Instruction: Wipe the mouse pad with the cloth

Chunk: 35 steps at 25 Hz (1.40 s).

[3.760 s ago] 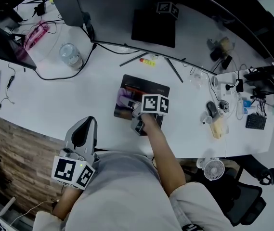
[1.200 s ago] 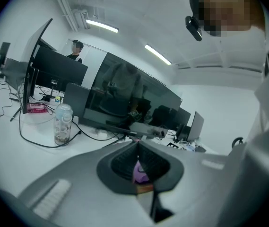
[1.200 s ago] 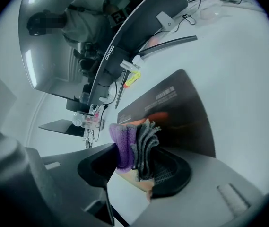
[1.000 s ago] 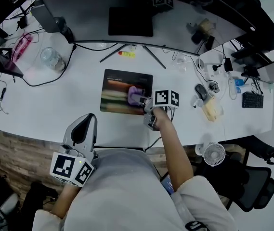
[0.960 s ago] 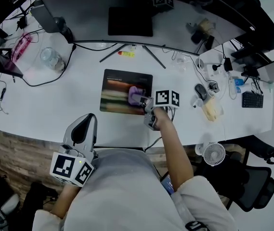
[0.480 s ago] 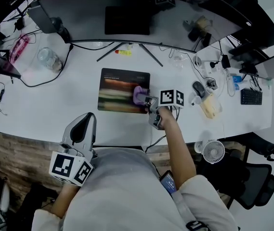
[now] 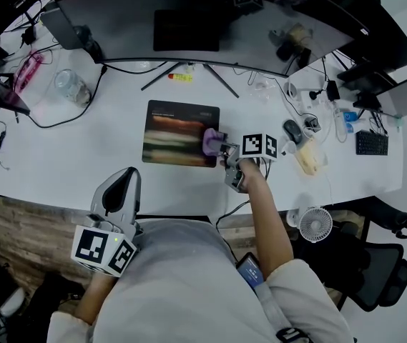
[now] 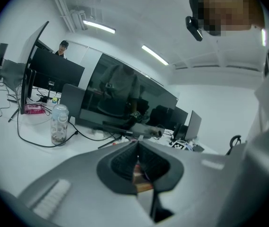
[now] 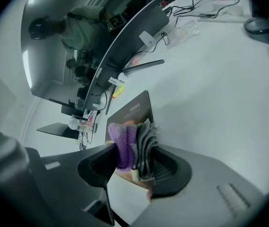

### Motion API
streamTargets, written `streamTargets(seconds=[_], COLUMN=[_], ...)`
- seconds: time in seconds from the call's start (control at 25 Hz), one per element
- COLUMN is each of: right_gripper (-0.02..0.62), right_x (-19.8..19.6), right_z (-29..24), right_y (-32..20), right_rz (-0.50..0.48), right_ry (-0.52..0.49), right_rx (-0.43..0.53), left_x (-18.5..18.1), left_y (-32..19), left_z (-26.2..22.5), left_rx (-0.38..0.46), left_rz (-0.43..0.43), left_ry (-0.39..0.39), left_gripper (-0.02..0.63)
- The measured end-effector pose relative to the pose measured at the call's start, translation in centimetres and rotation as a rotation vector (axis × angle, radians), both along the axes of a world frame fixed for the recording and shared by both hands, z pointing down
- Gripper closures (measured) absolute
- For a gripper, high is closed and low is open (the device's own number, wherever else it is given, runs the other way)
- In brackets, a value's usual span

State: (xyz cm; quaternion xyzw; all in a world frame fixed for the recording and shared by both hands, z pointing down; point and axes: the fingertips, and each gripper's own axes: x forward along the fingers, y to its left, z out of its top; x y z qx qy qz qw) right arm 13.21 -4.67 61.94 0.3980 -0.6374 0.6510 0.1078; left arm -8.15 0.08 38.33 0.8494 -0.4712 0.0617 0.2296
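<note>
My right hand-held gripper (image 7: pixel 229 152) is clamped on the purple and grey cloth (image 7: pixel 212 141), which is bunched between the jaws and pressed on the right edge of the mouse pad (image 7: pixel 178 133). The pad lies flat on the white tabletop (image 7: pixel 89 156), mid-near, in front of the curved monitor (image 7: pixel 189 20). The monitor's stand legs (image 7: pixel 162 77) and a yellow pen (image 7: pixel 179 77) are just beyond the pad's far edge. A mouse (image 7: pixel 292 131) and a cable clutter are right of my gripper, apart from the pad. A clear jar (image 7: pixel 67 86) is far left and a small fan (image 7: pixel 315 224) near right, off the tabletop. My left hand-held gripper (image 7: pixel 124 181) has its jaws together, empty, held near my body.

Versus 3.8 s ago, the cloth has gone from the pad's near middle to its right edge. The left gripper is unchanged.
</note>
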Motion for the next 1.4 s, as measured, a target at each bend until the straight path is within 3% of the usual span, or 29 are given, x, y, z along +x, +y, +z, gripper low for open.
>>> streamTargets(seconds=[0.48, 0.64, 0.92, 1.4], right_gripper=[0.391, 0.391, 0.39, 0.39], right_x=[2.7, 2.5, -2.3, -11.0], right_z=[-0.2, -1.5, -4.1, -3.1], right_y=[1.5, 1.5, 1.9, 3.0], right_rz=[0.013, 0.027, -0.033, -0.121], right_ry=[0.037, 0.004, -0.047, -0.12], right_rx=[0.009, 0.048, 0.138, 0.118], left_x=[0.8, 0.9, 0.5, -1.6], left_y=[2.1, 2.9, 4.0, 4.3], left_z=[-0.6, -0.7, -0.5, -0.6], left_rx=[0.022, 0.027, 0.019, 0.029], left_rz=[-0.021, -0.024, -0.044, -0.107], left_ry=[-0.001, -0.006, -0.015, -0.037], left_gripper=[0.606, 0.606, 0.606, 0.606])
